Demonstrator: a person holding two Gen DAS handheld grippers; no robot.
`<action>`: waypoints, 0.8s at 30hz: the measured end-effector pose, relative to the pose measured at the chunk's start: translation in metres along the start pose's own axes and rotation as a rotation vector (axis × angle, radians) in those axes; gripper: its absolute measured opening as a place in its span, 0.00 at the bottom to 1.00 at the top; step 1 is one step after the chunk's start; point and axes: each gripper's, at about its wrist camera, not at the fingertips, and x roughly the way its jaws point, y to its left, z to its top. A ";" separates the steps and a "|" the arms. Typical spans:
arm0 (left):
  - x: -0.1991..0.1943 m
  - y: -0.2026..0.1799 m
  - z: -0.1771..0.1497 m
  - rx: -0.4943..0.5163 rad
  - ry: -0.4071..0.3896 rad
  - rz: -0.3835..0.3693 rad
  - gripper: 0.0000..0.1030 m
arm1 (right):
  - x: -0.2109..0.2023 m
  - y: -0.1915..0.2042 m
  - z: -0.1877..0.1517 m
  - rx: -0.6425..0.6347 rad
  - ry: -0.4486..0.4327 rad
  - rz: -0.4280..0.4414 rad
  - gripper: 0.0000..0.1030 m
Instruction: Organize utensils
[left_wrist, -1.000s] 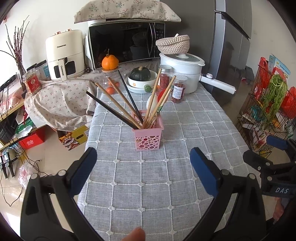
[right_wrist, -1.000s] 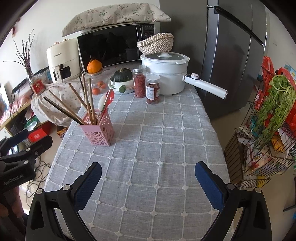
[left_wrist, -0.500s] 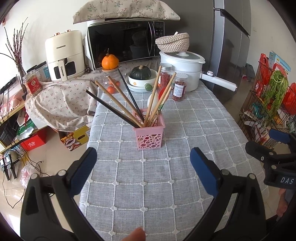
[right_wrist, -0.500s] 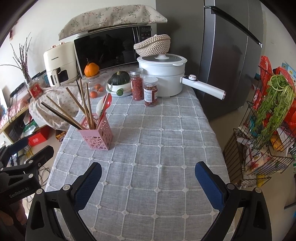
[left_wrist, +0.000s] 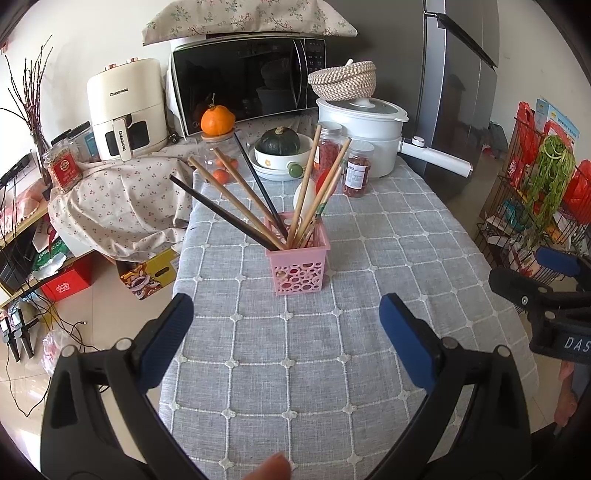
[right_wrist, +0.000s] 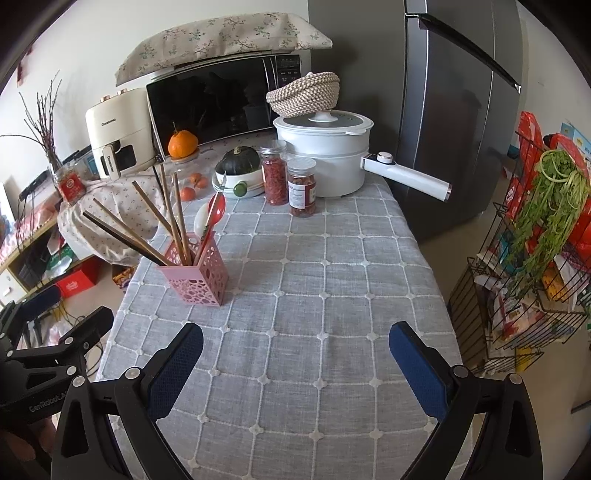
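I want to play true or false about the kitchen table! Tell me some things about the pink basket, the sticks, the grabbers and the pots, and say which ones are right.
1. The pink basket stands upright on the grey tablecloth. True.
2. The chopsticks lie flat on the cloth. False: they stand in the basket, fanned out and leaning.
3. A red spoon is in the basket too. True.
4. The left gripper is squeezing a chopstick. False: its jaws are wide apart and hold nothing.
5. The right gripper is open and empty. True.
6. The white pot has no lid. False: a lid is on it, with a woven basket resting on top.
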 end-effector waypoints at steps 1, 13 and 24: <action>0.000 0.000 -0.001 0.001 0.001 0.000 0.97 | 0.000 0.000 0.000 0.002 0.003 0.001 0.99; 0.002 -0.001 -0.004 0.013 0.011 -0.006 0.97 | 0.000 -0.001 0.001 0.007 -0.001 0.001 0.99; 0.003 -0.003 -0.004 0.016 0.013 -0.006 0.97 | -0.001 0.000 0.002 0.019 0.002 0.002 0.99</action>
